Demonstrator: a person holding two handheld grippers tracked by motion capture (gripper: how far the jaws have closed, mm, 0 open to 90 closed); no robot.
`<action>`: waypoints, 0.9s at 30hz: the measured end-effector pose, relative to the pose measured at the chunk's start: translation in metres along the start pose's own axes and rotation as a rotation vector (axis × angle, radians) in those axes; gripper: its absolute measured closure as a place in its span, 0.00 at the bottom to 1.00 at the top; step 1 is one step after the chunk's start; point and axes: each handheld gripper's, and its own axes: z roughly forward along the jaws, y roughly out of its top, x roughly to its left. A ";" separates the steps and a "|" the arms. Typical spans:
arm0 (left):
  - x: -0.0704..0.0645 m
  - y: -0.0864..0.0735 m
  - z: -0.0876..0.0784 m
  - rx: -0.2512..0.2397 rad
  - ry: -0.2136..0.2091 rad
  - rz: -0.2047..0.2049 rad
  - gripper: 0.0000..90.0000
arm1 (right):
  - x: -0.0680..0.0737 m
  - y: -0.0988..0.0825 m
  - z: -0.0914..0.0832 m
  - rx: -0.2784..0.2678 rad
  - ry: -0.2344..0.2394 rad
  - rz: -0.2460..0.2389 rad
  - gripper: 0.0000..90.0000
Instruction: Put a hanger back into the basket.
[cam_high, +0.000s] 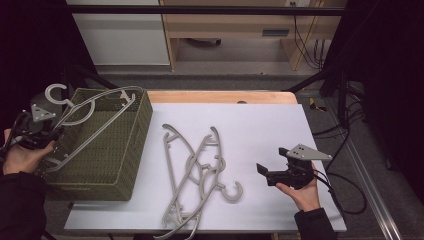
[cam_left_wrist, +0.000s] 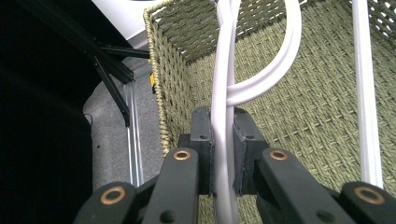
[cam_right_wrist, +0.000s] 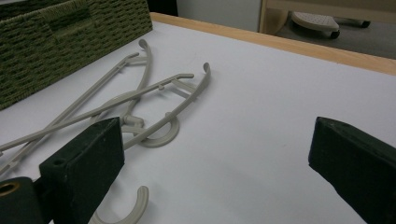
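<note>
A grey plastic hanger (cam_high: 87, 112) lies tilted over the green woven basket (cam_high: 120, 165), its hook past the basket's far left corner. My left gripper (cam_high: 47, 137) at the basket's left side is shut on that hanger; in the left gripper view the pads (cam_left_wrist: 201, 140) pinch the pale hanger bar (cam_left_wrist: 223, 116) above the basket floor (cam_left_wrist: 317, 112). Two more grey hangers (cam_high: 197, 172) lie crossed on the white table top. My right gripper (cam_high: 267, 172) hovers open to their right, its jaws wide apart with nothing between them, the crossed hangers (cam_right_wrist: 140, 100) lying beyond.
The white table top (cam_high: 260, 125) has a wooden far edge (cam_high: 220, 96). Black frame bars and cables stand at the right side (cam_high: 345, 125). The basket's wall (cam_right_wrist: 56, 42) rises left of the loose hangers.
</note>
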 end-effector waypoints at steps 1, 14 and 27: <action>0.000 0.000 0.001 0.006 0.000 0.005 0.90 | 0.000 0.000 0.000 0.001 0.000 -0.001 0.04; -0.005 -0.010 0.024 0.020 0.006 -0.002 0.90 | -0.001 -0.002 0.002 0.012 0.001 -0.004 0.04; -0.015 -0.021 0.039 0.059 0.019 0.021 0.90 | 0.000 -0.002 0.002 0.007 0.001 0.001 0.04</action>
